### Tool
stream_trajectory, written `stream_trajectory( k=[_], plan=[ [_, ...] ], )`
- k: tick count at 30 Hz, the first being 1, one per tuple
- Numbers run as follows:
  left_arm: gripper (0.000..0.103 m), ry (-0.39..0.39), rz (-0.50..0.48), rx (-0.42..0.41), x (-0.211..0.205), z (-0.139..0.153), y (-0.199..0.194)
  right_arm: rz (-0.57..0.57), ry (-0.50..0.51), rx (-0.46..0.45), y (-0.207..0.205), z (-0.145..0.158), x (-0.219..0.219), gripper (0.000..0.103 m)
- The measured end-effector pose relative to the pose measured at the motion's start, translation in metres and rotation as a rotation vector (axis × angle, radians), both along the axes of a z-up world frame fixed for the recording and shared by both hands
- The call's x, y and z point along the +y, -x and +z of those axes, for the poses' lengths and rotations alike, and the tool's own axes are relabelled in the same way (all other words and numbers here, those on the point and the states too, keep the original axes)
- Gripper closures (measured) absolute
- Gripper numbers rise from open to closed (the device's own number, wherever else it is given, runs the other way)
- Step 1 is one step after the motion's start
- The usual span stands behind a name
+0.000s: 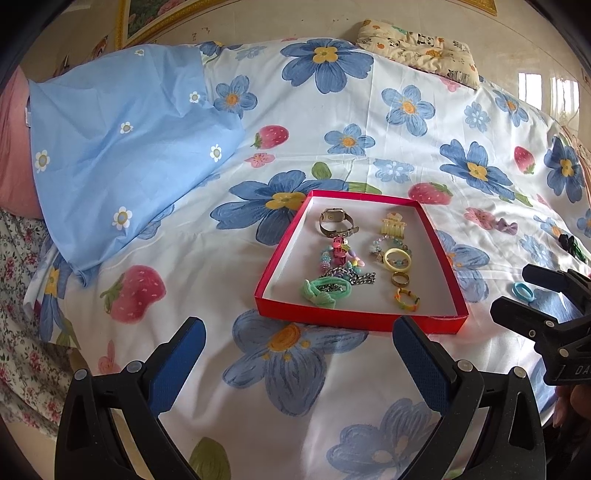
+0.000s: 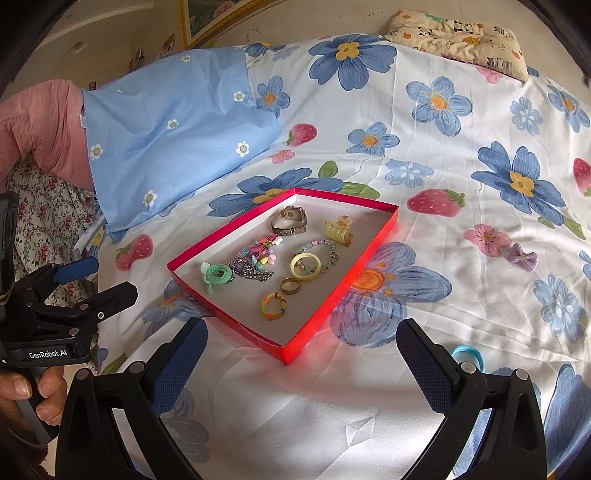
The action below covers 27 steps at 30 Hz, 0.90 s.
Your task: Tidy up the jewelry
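A red tray [image 1: 354,319] [image 2: 312,323] lies on the flowered bed sheet. It holds a watch [image 1: 335,220] [image 2: 290,220], a yellow hair clip [image 1: 393,226] [image 2: 338,230], bead bracelets, a chain, a green hair tie [image 1: 325,290] [image 2: 216,275], a yellow bangle [image 1: 397,258] [image 2: 306,266], a gold ring [image 1: 400,278] [image 2: 291,286] and a striped ring [image 1: 406,298] [image 2: 273,305]. Outside the tray lie a blue hair tie [image 1: 522,291] [image 2: 469,352], a purple bow [image 1: 506,225] [image 2: 522,256] and a dark item [image 1: 570,243]. My left gripper [image 1: 297,343] [image 2: 99,278] and right gripper [image 2: 299,343] [image 1: 517,291] are open and empty, just before the tray.
A light blue pillow [image 1: 125,147] [image 2: 173,136] lies at the back left. A small patterned cushion [image 1: 421,48] [image 2: 458,33] sits at the far edge. A pink cloth [image 2: 40,129] is at the far left. A framed picture leans on the wall behind.
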<state>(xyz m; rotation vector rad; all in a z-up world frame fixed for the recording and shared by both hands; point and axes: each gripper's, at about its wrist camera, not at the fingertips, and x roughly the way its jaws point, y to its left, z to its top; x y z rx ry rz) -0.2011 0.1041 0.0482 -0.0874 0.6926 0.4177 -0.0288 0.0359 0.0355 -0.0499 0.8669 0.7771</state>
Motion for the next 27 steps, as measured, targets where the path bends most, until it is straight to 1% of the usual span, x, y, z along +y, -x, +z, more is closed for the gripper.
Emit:
stream_trajectory(
  k=[13,27],
  plan=[
    [0.000,0.006,-0.003,-0.022,-0.0006,0.0002,0.0024,0.000,-0.026,-0.028,0.0021,0.0076,-0.0014,0.000],
    [0.000,0.005,-0.005,-0.021,-0.0009,0.0003,0.0027,0.001,-0.027,-0.026,0.0028,0.0071,-0.0011,0.000]
  ],
)
